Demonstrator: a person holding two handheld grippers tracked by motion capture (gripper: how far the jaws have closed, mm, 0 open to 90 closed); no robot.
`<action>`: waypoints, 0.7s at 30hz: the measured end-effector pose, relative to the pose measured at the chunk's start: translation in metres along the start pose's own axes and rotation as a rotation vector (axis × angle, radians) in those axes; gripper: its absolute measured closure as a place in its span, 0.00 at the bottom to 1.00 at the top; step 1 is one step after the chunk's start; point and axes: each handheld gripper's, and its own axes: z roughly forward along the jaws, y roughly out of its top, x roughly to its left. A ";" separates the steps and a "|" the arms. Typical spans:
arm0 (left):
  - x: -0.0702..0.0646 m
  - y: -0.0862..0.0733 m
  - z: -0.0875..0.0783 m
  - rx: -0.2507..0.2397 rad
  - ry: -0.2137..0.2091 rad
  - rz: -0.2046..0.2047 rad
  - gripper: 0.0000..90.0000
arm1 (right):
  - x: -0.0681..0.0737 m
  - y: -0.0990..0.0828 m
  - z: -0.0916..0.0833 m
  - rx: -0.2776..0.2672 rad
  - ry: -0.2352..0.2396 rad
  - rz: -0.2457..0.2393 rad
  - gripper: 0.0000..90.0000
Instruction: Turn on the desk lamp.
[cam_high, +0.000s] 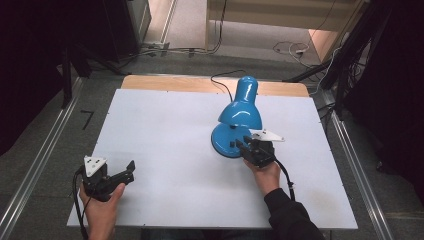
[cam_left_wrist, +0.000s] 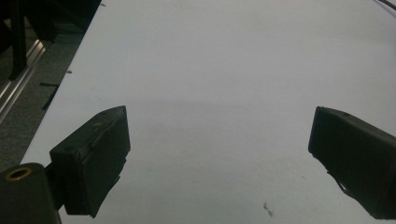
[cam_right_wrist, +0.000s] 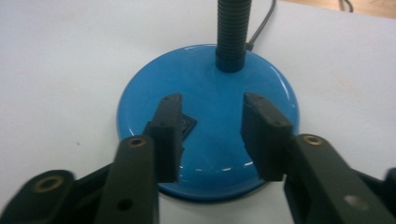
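A blue desk lamp (cam_high: 241, 112) stands on the white table (cam_high: 165, 130), right of centre, its shade bent down over its round base (cam_high: 222, 144). My right gripper (cam_high: 245, 145) hovers at the near right part of that base. In the right gripper view its jaws (cam_right_wrist: 212, 119) stand partly apart over the glossy base (cam_right_wrist: 210, 79), with bare blue surface between them. A small black switch (cam_right_wrist: 188, 125) sits beside the left fingertip (cam_right_wrist: 169, 112). The ribbed black neck (cam_right_wrist: 232, 32) rises behind. My left gripper (cam_high: 127, 172) rests open near the front left edge, its jaws (cam_left_wrist: 219, 154) wide apart over bare table.
The lamp's black cord (cam_high: 222, 82) trails off the far edge over a wooden strip (cam_high: 175, 82). Metal rails (cam_high: 40, 160) run along the floor on both sides. Cables (cam_high: 290, 49) lie on the floor beyond the table.
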 end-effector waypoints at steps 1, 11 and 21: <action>0.000 0.000 0.000 -0.002 -0.001 -0.002 0.07 | 0.000 0.000 0.001 0.005 0.008 0.008 0.80; 0.001 0.000 0.000 0.001 -0.003 -0.003 0.07 | 0.006 -0.001 0.010 -0.005 0.032 0.017 0.98; 0.001 0.000 0.000 0.002 -0.005 -0.004 0.07 | 0.008 -0.002 0.014 0.004 0.036 0.017 0.97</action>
